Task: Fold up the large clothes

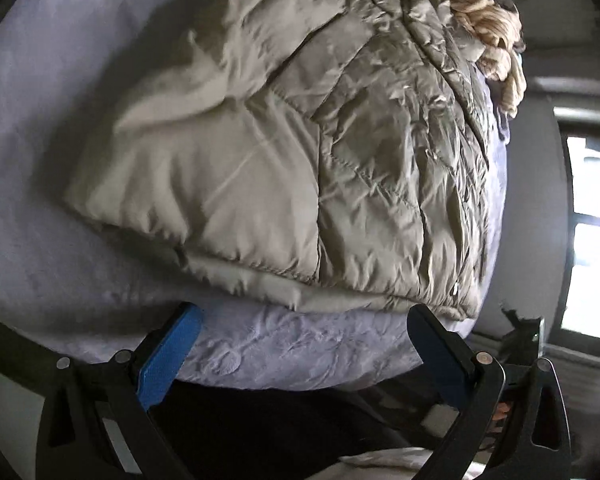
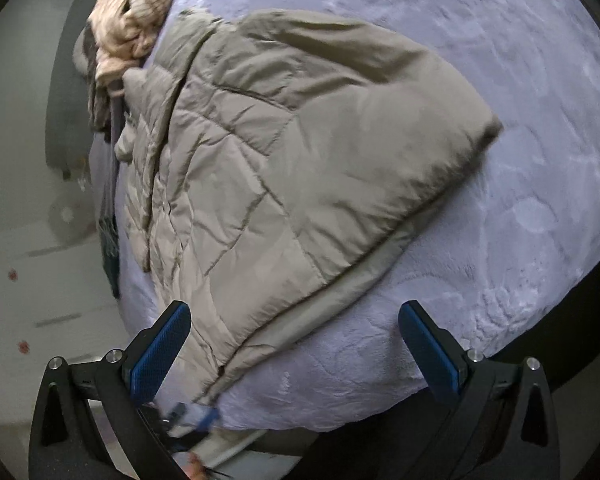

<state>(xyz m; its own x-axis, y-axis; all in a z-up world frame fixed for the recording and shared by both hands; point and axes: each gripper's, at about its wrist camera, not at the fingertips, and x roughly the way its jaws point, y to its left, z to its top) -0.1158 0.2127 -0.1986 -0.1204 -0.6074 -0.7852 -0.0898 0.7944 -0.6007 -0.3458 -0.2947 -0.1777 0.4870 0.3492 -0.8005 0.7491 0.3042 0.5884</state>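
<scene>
A large beige quilted jacket (image 1: 300,168) lies folded on a lavender bedspread (image 1: 60,160). It also shows in the right wrist view (image 2: 300,168), on the same bedspread (image 2: 500,240). My left gripper (image 1: 304,320) is open and empty, just in front of the jacket's near hem. My right gripper (image 2: 296,320) is open and empty, hovering over the jacket's near corner. Its blue pads (image 2: 160,356) touch nothing.
A pile of other clothes, cream knit on top (image 1: 496,40), lies at the bed's far edge beyond the jacket, also in the right wrist view (image 2: 132,28). A window (image 1: 592,240) is at the right. The floor (image 2: 40,280) lies past the bed's edge.
</scene>
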